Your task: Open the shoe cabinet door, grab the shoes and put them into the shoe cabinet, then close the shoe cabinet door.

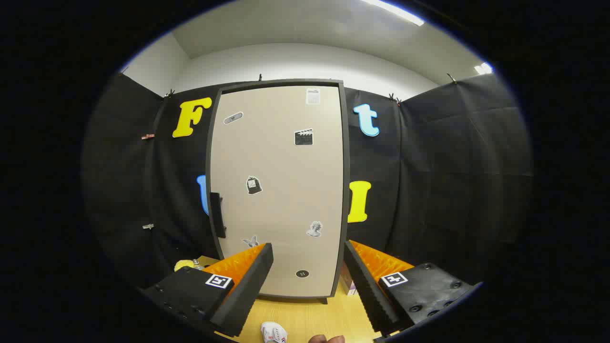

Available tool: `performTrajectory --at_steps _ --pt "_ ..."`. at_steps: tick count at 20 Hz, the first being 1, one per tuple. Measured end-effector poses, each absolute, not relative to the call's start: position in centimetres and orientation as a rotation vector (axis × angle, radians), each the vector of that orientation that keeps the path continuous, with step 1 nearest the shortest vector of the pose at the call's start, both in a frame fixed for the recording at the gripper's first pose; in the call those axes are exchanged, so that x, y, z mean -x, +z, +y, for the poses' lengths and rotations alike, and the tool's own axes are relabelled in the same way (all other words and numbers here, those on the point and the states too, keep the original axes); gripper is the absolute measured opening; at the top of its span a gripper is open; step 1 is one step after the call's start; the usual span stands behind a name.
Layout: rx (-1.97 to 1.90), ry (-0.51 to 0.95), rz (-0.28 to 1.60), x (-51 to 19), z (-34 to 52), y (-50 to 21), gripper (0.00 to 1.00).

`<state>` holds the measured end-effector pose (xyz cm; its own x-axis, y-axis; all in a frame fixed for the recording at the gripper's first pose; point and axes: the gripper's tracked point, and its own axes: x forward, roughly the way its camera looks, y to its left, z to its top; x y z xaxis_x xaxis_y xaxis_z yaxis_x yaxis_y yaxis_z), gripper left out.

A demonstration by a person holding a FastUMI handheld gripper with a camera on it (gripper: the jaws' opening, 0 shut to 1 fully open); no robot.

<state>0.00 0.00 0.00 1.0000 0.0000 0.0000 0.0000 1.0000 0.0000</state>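
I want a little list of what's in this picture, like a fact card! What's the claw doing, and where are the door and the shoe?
claw: open, holding nothing
shoe cabinet door: shut, straight ahead beyond the fingers
door handle: dark, on the door's left edge
stickers: several, scattered on the door
shoe: white, on the wooden floor, low between the fingers
task step: door not yet opened

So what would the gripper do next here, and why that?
Probably move toward the black handle on the door's left edge. The door looks shut, the gripper is open and empty well short of it, and the white shoe lies on the floor below the fingers, so opening comes first.
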Motion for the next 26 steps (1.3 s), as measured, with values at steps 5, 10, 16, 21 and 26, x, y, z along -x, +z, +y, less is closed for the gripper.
performTrajectory --at_steps 5,10,16,21,26 --pt "-0.007 -0.001 -0.001 -0.1 0.2 0.2 0.97" --pt "-0.005 0.005 -0.001 -0.2 0.8 0.4 0.97" --pt "-0.002 0.002 0.004 -0.2 0.9 0.3 0.97" --pt "-0.017 -0.006 -0.001 0.0 0.8 0.5 0.97" --pt "-0.028 0.008 -0.003 -0.7 2.7 0.7 0.97"
